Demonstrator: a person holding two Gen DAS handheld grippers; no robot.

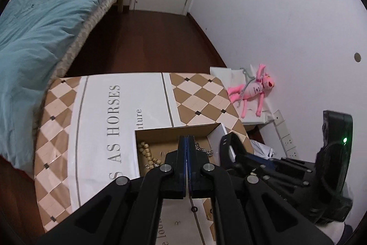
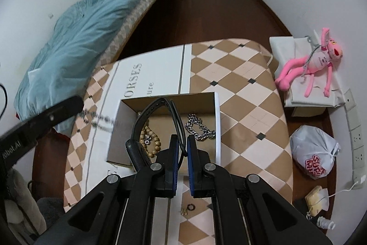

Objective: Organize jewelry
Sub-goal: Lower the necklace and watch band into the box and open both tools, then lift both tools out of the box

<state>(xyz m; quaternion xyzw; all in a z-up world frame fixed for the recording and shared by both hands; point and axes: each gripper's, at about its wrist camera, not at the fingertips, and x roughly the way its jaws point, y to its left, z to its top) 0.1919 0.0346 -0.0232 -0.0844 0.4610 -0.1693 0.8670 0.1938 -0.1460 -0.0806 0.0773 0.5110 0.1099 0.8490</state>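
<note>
From the left wrist camera, the left gripper (image 1: 187, 141) reaches forward over the near edge of the cardboard box (image 1: 174, 129), its blue-padded fingers (image 1: 182, 153) pressed flat together with nothing between them. Inside the box lie a wooden bead bracelet (image 1: 149, 154) on the left and a silver chain (image 1: 204, 149) just right of the fingertips. The box sits on the checkered tabletop (image 1: 201, 98). The right gripper's body (image 1: 286, 167) shows at the right, low and close beside the box. A pink plush toy (image 1: 254, 90) lies against the wall.

From the right wrist camera, the right gripper (image 2: 182, 144) points down and forward at the box (image 2: 218, 125), fingers (image 2: 191, 153) clamped on the thin strap of a black watch (image 2: 137, 150), whose band loops up over the box interior. The bead bracelet (image 2: 152, 146) lies under the watch and the silver chain (image 2: 200, 128) lies to the right on the box floor. A small ring (image 2: 190, 207) rests on the tabletop (image 2: 247, 88) between the gripper's arms. The left gripper (image 2: 45, 118) enters blurred from the left, above the tabletop's edge.
</note>
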